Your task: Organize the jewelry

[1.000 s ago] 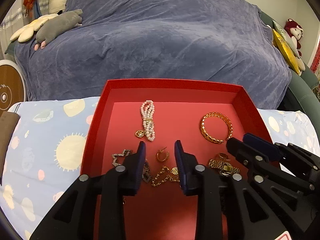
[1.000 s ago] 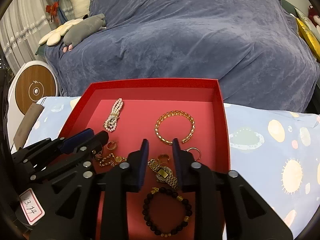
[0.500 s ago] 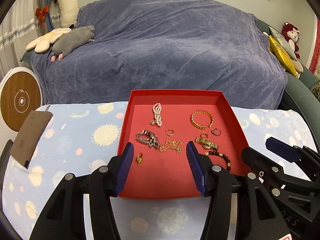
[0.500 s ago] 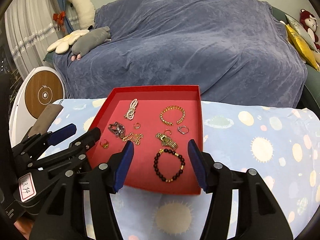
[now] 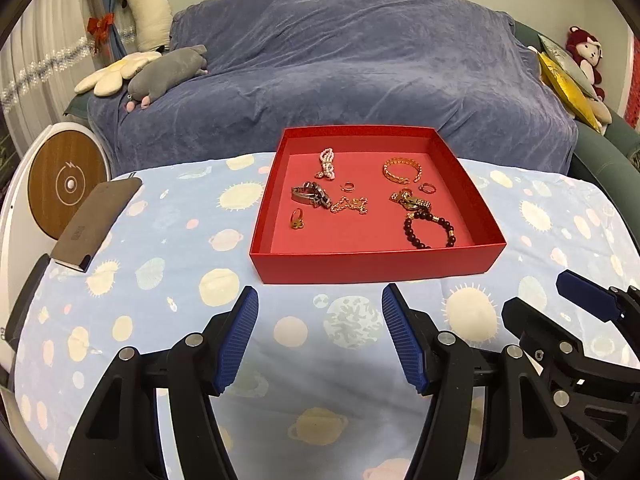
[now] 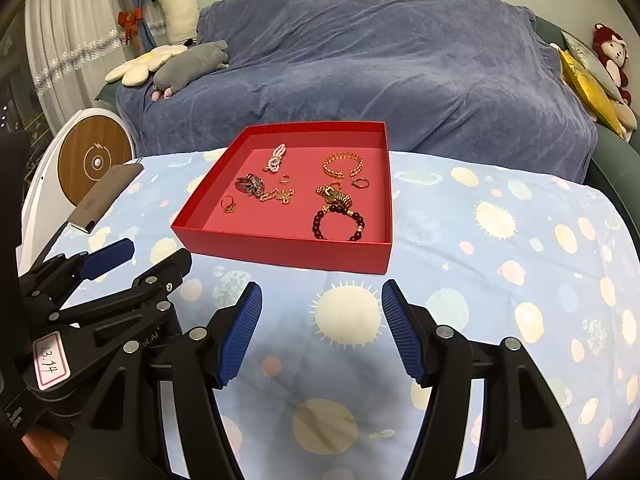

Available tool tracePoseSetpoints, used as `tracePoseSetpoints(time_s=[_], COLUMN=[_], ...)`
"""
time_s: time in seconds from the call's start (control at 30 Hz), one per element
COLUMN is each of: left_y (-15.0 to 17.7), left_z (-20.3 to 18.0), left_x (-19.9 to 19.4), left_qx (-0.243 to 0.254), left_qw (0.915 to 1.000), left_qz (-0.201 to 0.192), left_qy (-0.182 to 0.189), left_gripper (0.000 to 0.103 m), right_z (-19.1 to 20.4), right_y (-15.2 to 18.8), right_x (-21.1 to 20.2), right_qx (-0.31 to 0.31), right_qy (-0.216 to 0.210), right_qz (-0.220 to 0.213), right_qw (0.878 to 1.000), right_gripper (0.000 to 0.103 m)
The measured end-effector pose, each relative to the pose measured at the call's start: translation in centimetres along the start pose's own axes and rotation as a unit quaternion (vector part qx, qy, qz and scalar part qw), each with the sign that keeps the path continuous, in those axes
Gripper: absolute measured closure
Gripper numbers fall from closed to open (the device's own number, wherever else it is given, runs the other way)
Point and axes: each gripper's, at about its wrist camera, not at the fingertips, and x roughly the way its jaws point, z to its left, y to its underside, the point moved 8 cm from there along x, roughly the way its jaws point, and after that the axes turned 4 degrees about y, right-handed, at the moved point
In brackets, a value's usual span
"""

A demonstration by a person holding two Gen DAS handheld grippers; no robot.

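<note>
- Judging by what lies in front of me, the sorting looks close to finished: every piece of jewelry I can see sits inside the red tray [image 5: 376, 266], which rests on the planet-print cloth over the worktop [image 5: 168, 240], and nothing shiny lies loose on that cloth.
- Far left in the tray is the pearl bracelet [image 5: 327, 163]; far right the gold bangle [image 5: 401, 171], with two small hoop rings close by.
- Nearer the middle, the silver link bracelet [image 5: 311, 195] touches the gold chain [image 5: 349, 205], and the gold watch [image 5: 410, 201] touches the dark bead bracelet [image 5: 430, 229], so I would call those two pairs not yet separated.
- A gold ring [image 5: 296, 220] sits alone at near left.
- My left gripper [image 5: 316, 338] is short of the tray's near wall; its jaws have just been opening and stand released with only cloth between them.
- My right gripper [image 6: 321, 334] is likewise short of the tray, jaws just opened, nothing held.
- What may be left: pulling apart the touching pieces, if that is wanted. I see no lid.
</note>
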Motion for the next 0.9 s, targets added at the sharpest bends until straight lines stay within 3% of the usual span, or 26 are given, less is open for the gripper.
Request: tracePoseSetpoints(time_s=[0.1,0.3,0.7,0.9], left_y=[0.4,0.8,1.2,1.1], left_z=[0.2,1.3,1.6,2.0], left_x=[0.2,1.6,1.9,1.6], left_qx=[0.004,-0.007,-0.013,-0.023], left_qw=[0.9999,0.9993,0.9989,0.9986], left_qz=[-0.003,0.014,0.025,0.022], left_qy=[-0.014,-0.033,-0.038,-0.042], left_gripper=[0.033,0.021,0.021,0.021], right_z=[0.0,-0.4,-0.7,-0.9], right_y=[0.6,0.7,0.8,0.6], right_x=[0.6,1.8,2.2,1.6], right_qx=[-0.002,0.005,0.011,0.016], right_qy=[0.003,0.021,0.037,0.048], right_qz=[0.005,0.009,0.011,0.002], right_qw=[1.000,1.000,0.999,0.999], right_gripper=[0.041,0.028,0.022,0.014])
